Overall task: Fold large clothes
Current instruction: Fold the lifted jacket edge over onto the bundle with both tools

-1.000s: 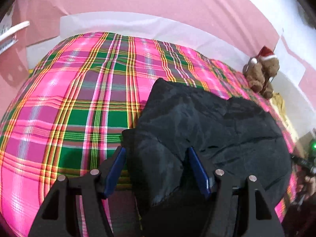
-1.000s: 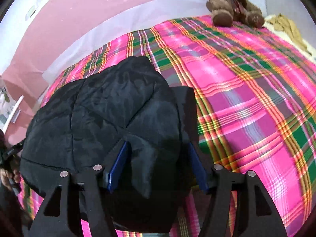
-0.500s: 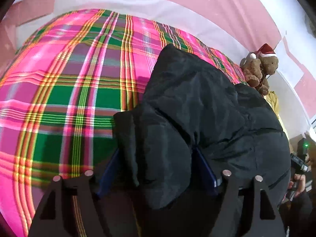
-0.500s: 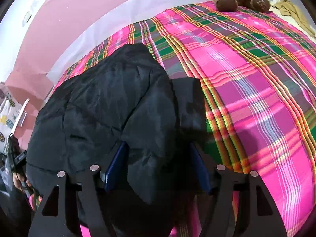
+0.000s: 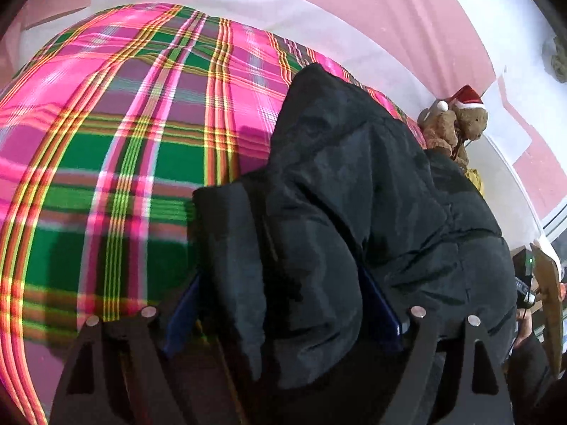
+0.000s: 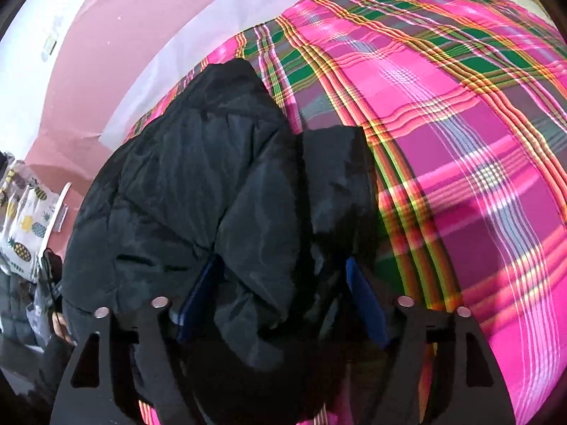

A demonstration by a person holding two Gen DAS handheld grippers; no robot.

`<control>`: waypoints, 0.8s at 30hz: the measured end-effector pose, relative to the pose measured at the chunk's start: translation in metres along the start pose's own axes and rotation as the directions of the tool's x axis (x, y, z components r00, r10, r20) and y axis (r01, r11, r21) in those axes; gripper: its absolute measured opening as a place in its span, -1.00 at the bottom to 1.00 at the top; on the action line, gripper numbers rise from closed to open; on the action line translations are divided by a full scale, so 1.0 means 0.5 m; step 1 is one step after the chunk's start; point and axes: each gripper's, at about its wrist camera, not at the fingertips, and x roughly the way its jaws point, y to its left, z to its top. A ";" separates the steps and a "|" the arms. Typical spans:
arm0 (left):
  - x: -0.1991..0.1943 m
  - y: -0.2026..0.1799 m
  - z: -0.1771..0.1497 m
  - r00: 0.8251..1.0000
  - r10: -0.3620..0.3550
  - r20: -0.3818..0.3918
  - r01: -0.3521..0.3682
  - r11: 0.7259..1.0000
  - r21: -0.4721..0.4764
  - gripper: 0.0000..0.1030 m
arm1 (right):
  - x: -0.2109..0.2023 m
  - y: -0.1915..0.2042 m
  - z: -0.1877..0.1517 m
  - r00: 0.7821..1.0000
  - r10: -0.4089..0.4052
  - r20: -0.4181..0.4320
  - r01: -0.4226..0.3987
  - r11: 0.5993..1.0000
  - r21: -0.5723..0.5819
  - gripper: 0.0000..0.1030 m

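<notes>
The jacket (image 5: 354, 191) is bunched on the plaid bed (image 5: 106, 141), a thick fold clamped in each wide-set gripper, left (image 5: 283, 311) and right (image 6: 280, 294); both edges should be carried level so nothing gets skewed

left gripper (image 5: 283, 308): jaws apart, cloth bunched between | right gripper (image 6: 280, 301): jaws apart, cloth bunched between
</notes>
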 end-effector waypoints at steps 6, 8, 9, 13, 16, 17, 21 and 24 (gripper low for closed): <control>0.011 -0.008 0.008 1.000 0.014 0.003 -0.014 1.000 -0.003 0.69 | 0.032 -0.008 0.024 1.000 0.021 -0.002 -0.021 1.000 0.007 0.62; 0.009 -0.011 0.004 1.000 0.019 0.009 -0.019 1.000 -0.009 0.66 | 0.027 -0.008 0.019 1.000 0.028 0.002 -0.028 1.000 0.009 0.48; 0.008 -0.013 0.002 1.000 0.021 0.013 -0.021 1.000 -0.006 0.64 | 0.022 -0.008 0.012 0.999 0.038 0.005 -0.038 0.999 0.014 0.42; 0.012 -0.016 0.004 1.000 0.010 0.022 -0.010 1.000 -0.001 0.51 | 0.015 -0.007 0.005 0.998 0.058 0.007 -0.058 0.998 -0.005 0.16; 0.010 -0.024 0.003 0.999 0.003 0.037 -0.004 1.000 0.007 0.30 | 0.016 0.001 0.012 0.998 0.063 0.010 -0.063 0.998 -0.014 -0.10; 0.008 -0.026 0.003 0.999 -0.001 0.040 0.001 1.000 0.007 0.18 | 0.015 0.007 0.013 0.998 0.061 0.014 -0.061 0.998 -0.020 -0.22; -0.012 -0.045 0.008 0.999 0.004 0.053 -0.005 1.000 0.025 -0.21 | 0.000 0.031 0.016 0.998 0.053 0.035 -0.051 0.998 -0.048 -0.49; -0.035 -0.061 0.016 0.997 0.026 0.072 -0.029 0.999 0.031 -0.38 | -0.019 0.049 0.018 0.998 0.046 0.052 -0.043 0.997 -0.058 -0.59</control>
